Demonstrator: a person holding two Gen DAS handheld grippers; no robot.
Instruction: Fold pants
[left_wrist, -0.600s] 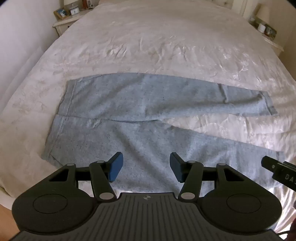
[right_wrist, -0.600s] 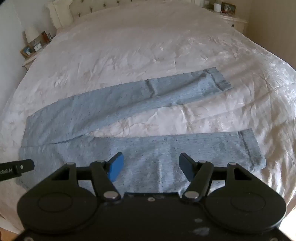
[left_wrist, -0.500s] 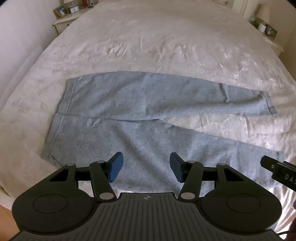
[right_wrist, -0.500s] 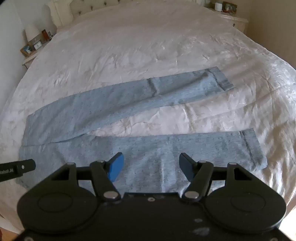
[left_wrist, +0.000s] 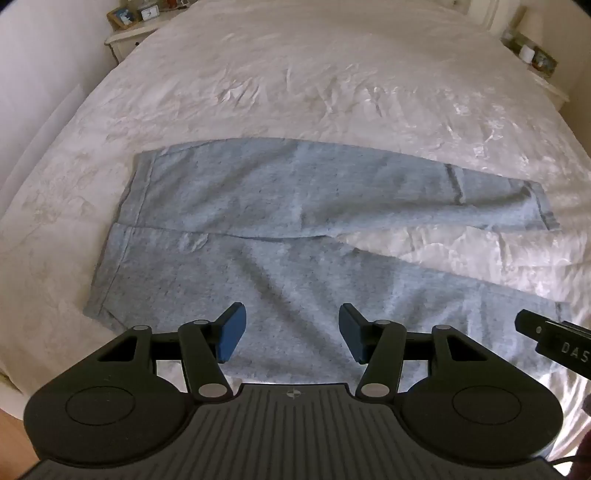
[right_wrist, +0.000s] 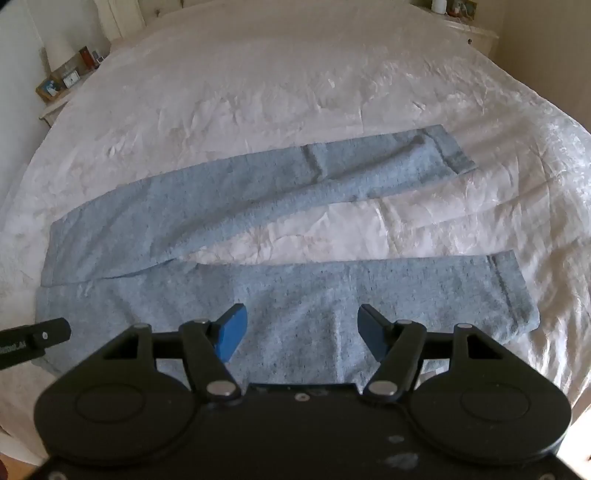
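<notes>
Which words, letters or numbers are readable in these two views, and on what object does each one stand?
"DAS": white letters on the black right gripper at the left view's edge, cut off.
White print on the black left gripper in the right view: too blurred.
Small bedside clock: dial too small.
Grey-blue fabric pants: none.

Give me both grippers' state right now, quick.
Left gripper: open, holding nothing, above the pants.
Right gripper: open, holding nothing, above the near leg.
</notes>
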